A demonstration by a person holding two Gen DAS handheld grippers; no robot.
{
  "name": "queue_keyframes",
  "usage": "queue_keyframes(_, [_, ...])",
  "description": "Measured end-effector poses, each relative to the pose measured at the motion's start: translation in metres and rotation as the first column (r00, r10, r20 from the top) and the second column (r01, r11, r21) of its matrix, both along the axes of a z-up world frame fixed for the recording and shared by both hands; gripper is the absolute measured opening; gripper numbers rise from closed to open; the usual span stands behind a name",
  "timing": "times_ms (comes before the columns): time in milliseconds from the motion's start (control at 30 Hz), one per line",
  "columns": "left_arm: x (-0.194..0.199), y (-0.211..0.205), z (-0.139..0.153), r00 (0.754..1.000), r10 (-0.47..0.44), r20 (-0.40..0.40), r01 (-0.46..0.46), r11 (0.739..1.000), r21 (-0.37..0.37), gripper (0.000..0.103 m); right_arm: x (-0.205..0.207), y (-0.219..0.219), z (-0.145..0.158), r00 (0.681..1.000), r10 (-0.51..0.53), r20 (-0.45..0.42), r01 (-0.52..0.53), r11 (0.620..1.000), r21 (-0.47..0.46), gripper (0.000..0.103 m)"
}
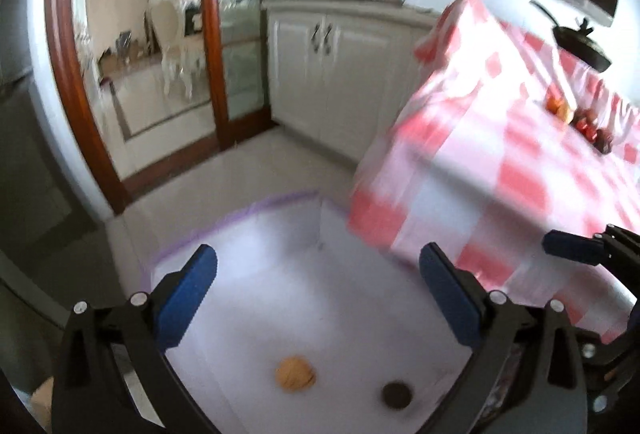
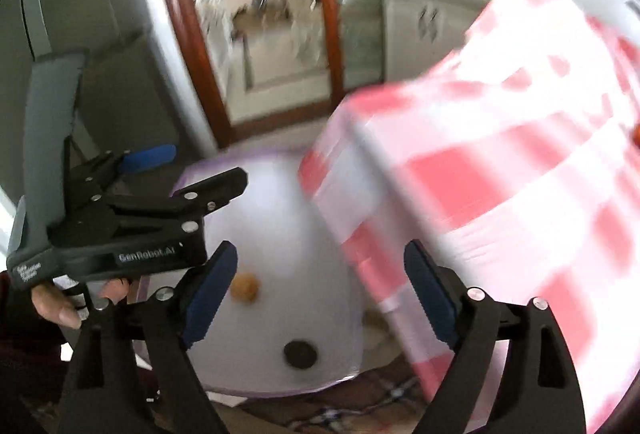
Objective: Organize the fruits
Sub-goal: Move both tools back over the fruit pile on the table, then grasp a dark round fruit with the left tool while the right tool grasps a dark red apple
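I had both tools above the white, purple-edged soft bin [image 1: 280, 254] on the floor beside the table draped in a red-and-white checked cloth [image 1: 500, 162]. My left gripper [image 1: 318, 294] stood with its blue-padded jaws spread wide and nothing between them; the right gripper [image 2: 320, 298] was just as wide and just as empty. In the bin lay a round tan-orange fruit [image 1: 295, 373] and, a little apart from it, a small dark round fruit [image 1: 396, 395], neither touched by a pad. The rest of the fruit, a small cluster of orange and dark red pieces [image 1: 580, 120], sat on the cloth well away from both grippers, near a black pan [image 1: 582, 42].

As I judged it, the step in hand was the return to the table for the next pieces. To do it well I wanted the jaws wide while crossing the cloth's edge, then to straddle one fruit at its widest part and close gently, since round fruit rolls off a glancing pad.
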State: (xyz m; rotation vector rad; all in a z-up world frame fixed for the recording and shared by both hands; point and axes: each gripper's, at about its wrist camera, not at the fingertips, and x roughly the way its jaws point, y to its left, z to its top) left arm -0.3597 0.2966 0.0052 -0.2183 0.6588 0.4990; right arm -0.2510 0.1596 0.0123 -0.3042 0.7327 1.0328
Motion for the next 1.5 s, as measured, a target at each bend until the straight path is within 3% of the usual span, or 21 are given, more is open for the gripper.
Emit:
queue_keyframes(100, [0.024, -0.021, 0.039, 0.997, -0.050, 0.063, 0.047, 0.998, 0.048, 0.102, 0.017, -0.040, 0.030, 0.995, -0.085, 0.052, 0.080, 0.993, 0.082, 0.087])
queue_keyframes(200, [0.062, -0.053, 0.071, 0.983, -0.143, 0.114, 0.135, 0.988, 0.078, 0.102, 0.042, -0.082, 0.046, 0.978, -0.205, 0.040, 0.197, 0.969, 0.150, 0.087])
queue_keyframes(367, [0.151, -0.115, 0.090, 0.932, -0.333, 0.142, 0.336, 0.942, 0.008, 0.102, 0.089, -0.161, 0.053, 0.906, -0.423, -0.017, 0.417, 0.883, 0.214, 0.087])
queue_keyframes(433, [0.192, -0.142, 0.083, 0.912, -0.390, 0.128, 0.395, 0.918, -0.018, 0.102, 0.114, -0.189, 0.049, 0.863, -0.505, -0.037, 0.500, 0.839, 0.214, 0.087])
queue_keyframes(567, [0.284, -0.192, 0.058, 0.885, -0.458, 0.079, 0.465, 0.873, -0.144, 0.102, 0.164, -0.272, 0.036, 0.726, -0.676, -0.129, 0.687, 0.704, 0.180, 0.087])
queue_keyframes(700, [0.349, -0.225, 0.034, 0.889, -0.452, 0.077, 0.456, 0.855, -0.247, 0.102, 0.215, -0.331, 0.020, 0.597, -0.777, -0.198, 0.802, 0.582, 0.134, 0.087])
queue_keyframes(833, [0.384, -0.243, 0.014, 0.894, -0.443, 0.067, 0.441, 0.841, -0.313, 0.101, 0.272, -0.359, 0.008, 0.504, -0.825, -0.256, 0.863, 0.494, 0.105, 0.087])
queue_keyframes(933, [0.388, -0.245, 0.015, 0.887, -0.449, 0.105, 0.457, 0.827, -0.327, 0.101, 0.306, -0.372, 0.003, 0.474, -0.827, -0.301, 0.879, 0.461, 0.117, 0.087])
queue_keyframes(1067, [0.379, -0.243, 0.019, 0.875, -0.456, 0.162, 0.484, 0.814, -0.322, 0.101, 0.363, -0.366, 0.003, 0.486, -0.810, -0.330, 0.873, 0.465, 0.146, 0.087])
queue_keyframes(1167, [0.381, -0.241, 0.018, 0.880, -0.447, 0.162, 0.475, 0.812, -0.339, 0.101, 0.400, -0.361, -0.005, 0.463, -0.802, -0.378, 0.884, 0.449, 0.130, 0.087])
queue_keyframes(1300, [0.381, -0.240, 0.018, 0.887, -0.430, 0.169, 0.462, 0.817, -0.346, 0.101, 0.433, -0.357, -0.012, 0.438, -0.778, -0.450, 0.894, 0.432, 0.124, 0.088])
queue_keyframes(1433, [0.382, -0.239, 0.018, 0.888, -0.430, 0.165, 0.460, 0.818, -0.346, 0.101, 0.449, -0.354, -0.012, 0.437, -0.783, -0.442, 0.895, 0.429, 0.123, 0.087])
queue_keyframes(1500, [0.382, -0.238, 0.017, 0.891, -0.423, 0.163, 0.453, 0.820, -0.350, 0.101, 0.449, -0.351, -0.011, 0.439, -0.791, -0.426, 0.893, 0.438, 0.107, 0.079])
